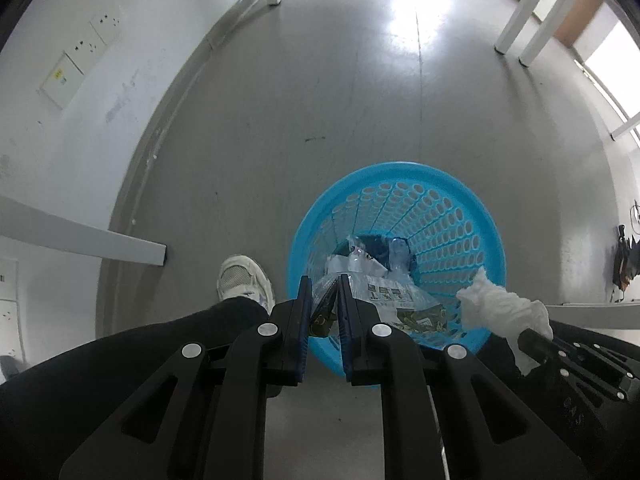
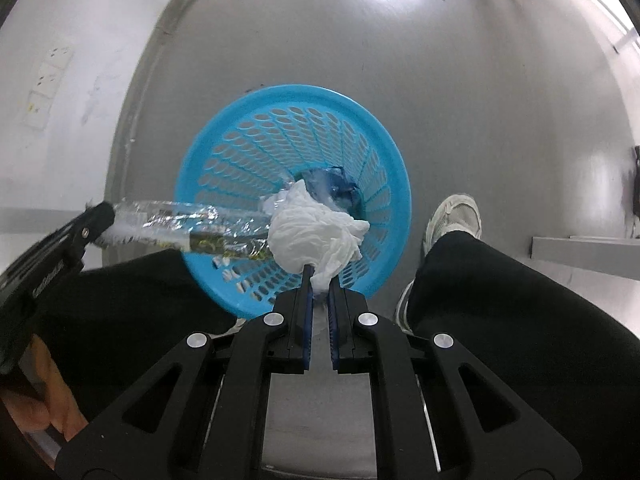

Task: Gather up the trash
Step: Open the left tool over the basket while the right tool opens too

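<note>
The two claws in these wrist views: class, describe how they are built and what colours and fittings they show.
Both the left claw and the right claw are matte black plastic linkages with triangular cut-outs, round silver pivot bolts and flat blue-edged fingers. The left claw's side carries small pale lettering, too blurred to read. No cables show.

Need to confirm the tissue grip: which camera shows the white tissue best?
Right wrist view: the white tissue sits centre frame, pinched in the right gripper above the blue basket. The left wrist view shows it only at the right edge.
</note>
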The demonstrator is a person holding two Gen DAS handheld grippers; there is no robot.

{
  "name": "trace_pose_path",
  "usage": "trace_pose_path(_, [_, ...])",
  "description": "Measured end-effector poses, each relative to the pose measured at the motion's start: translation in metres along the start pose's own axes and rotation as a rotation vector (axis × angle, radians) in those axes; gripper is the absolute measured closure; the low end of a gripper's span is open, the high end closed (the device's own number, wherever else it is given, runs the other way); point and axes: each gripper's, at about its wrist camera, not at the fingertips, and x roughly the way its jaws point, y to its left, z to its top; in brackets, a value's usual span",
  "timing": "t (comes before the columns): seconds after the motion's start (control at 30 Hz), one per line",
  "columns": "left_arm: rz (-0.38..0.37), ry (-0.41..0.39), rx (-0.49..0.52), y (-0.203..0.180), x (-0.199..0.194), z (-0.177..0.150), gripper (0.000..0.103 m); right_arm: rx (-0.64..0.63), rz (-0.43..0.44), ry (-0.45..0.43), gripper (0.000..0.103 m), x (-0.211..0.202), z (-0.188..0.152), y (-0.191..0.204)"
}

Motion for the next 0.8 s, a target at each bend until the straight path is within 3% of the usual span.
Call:
trace_pose_path(0.13, [0.024, 0.024, 0.018, -0.007, 0.018, 0.010, 0.091, 0.042, 0.003, 0.031, 0.097, 0.019, 0.014, -0.008])
trace_pose_path(0.43, [0.030, 0.088, -0.042, -0.012, 0.051, 0.028, 0.091, 0.117, 0.031, 0.069, 0.097, 0.050, 0.035, -0.018])
trace_pose_path(0.57, [0.021, 0.111, -0.041, -0.011, 0.061, 0.031, 0.089, 0.097, 0.047, 0.068, 0.094, 0.056, 0.040, -0.013])
trace_pose_path(0.63, [-0.037, 0.139, -0.096, -0.005, 0.066, 0.035, 0.080, 0.102, 0.061, 0.078, 0.083, 0.059, 0.042, -0.014])
trace_pose_path(0.67, [-0.072, 0.163, -0.130, -0.001, 0.069, 0.036, 0.077, 0.105, 0.063, 0.084, 0.072, 0.061, 0.042, -0.015])
trace_pose_path(0.73, [-0.111, 0.206, -0.179, 0.005, 0.075, 0.035, 0.068, 0.102, 0.049, 0.103, 0.069, 0.066, 0.041, -0.016])
trace_pose_path(0.8, [-0.103, 0.212, -0.182, 0.005, 0.076, 0.032, 0.067, 0.107, 0.043, 0.113, 0.068, 0.068, 0.040, -0.016])
